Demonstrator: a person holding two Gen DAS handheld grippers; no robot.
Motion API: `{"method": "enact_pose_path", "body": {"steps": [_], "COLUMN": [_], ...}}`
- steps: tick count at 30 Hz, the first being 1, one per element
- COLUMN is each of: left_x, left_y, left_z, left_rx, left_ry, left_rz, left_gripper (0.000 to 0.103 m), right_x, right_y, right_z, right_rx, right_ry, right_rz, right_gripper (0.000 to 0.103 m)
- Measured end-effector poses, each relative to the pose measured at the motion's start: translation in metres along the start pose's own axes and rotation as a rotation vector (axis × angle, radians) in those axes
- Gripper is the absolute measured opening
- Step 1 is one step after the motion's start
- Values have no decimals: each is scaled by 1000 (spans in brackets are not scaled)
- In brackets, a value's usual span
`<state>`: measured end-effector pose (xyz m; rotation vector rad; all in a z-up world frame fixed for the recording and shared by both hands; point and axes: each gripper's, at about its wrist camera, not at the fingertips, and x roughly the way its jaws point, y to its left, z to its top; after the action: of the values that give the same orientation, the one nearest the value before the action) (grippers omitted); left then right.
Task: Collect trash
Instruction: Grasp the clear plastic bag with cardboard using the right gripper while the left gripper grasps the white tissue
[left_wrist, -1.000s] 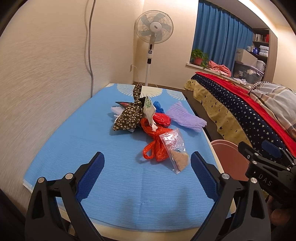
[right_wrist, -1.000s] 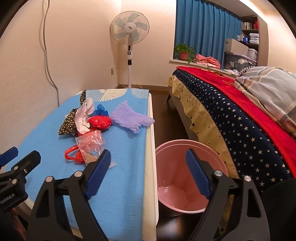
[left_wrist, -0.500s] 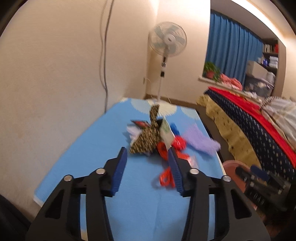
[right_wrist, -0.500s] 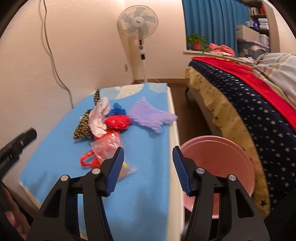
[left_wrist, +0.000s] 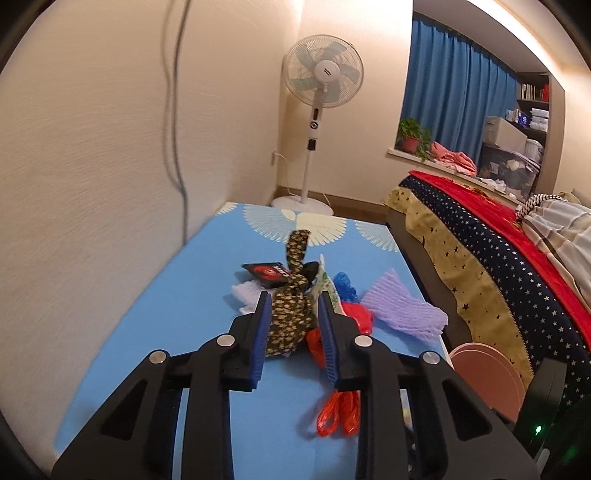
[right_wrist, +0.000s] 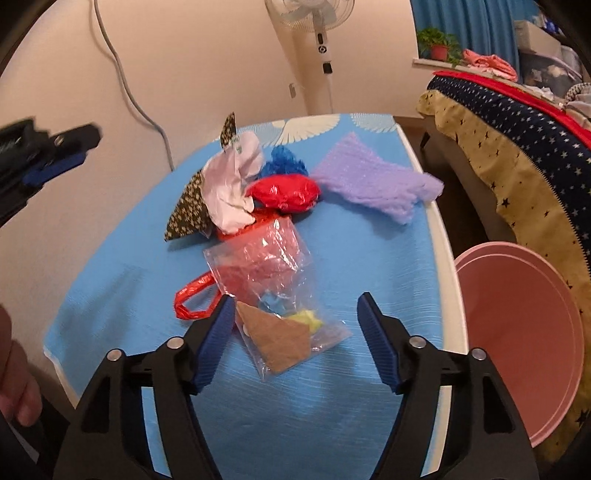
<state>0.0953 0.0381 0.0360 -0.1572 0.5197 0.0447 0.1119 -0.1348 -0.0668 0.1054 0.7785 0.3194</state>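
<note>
A pile of trash lies on the blue-covered table (left_wrist: 155, 295): a dark star-print wrapper (left_wrist: 290, 317), a red bag (right_wrist: 284, 192), a blue scrap (right_wrist: 282, 162), a purple foam net (right_wrist: 373, 181), a white wrapper (right_wrist: 232, 188) and a clear plastic bag (right_wrist: 277, 280) holding a brown card. My left gripper (left_wrist: 291, 317) is narrowed, its jaws on either side of the star-print wrapper, above the table. My right gripper (right_wrist: 297, 325) is open, its fingers either side of the clear bag's near end. The left gripper also shows in the right wrist view (right_wrist: 55, 162).
A pink bucket (right_wrist: 517, 332) stands on the floor right of the table, beside a bed with a star-print cover (left_wrist: 498, 266). A standing fan (left_wrist: 321, 85) is behind the table. A wall with a hanging cable (left_wrist: 177, 110) runs along the left.
My left gripper has narrowed and come in toward the star-print wrapper. My right gripper has swung left and down over the clear bag, narrowed midway, then widened again.
</note>
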Motion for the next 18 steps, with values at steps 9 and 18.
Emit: {"method": "enact_pose_path", "body": {"steps": [9, 18], "left_x": [43, 69], "left_y": [-11, -24], "left_z": [-17, -27], "left_rx": [-11, -12], "left_ry": [71, 111], "left_rz": [-99, -139], "left_gripper": [26, 27], "right_x": [20, 17], "right_y": [-5, -4], "right_z": [0, -1], "right_rx": [9, 9], "right_ry": [44, 36], "right_rz": [24, 40], "right_gripper": [64, 46]}}
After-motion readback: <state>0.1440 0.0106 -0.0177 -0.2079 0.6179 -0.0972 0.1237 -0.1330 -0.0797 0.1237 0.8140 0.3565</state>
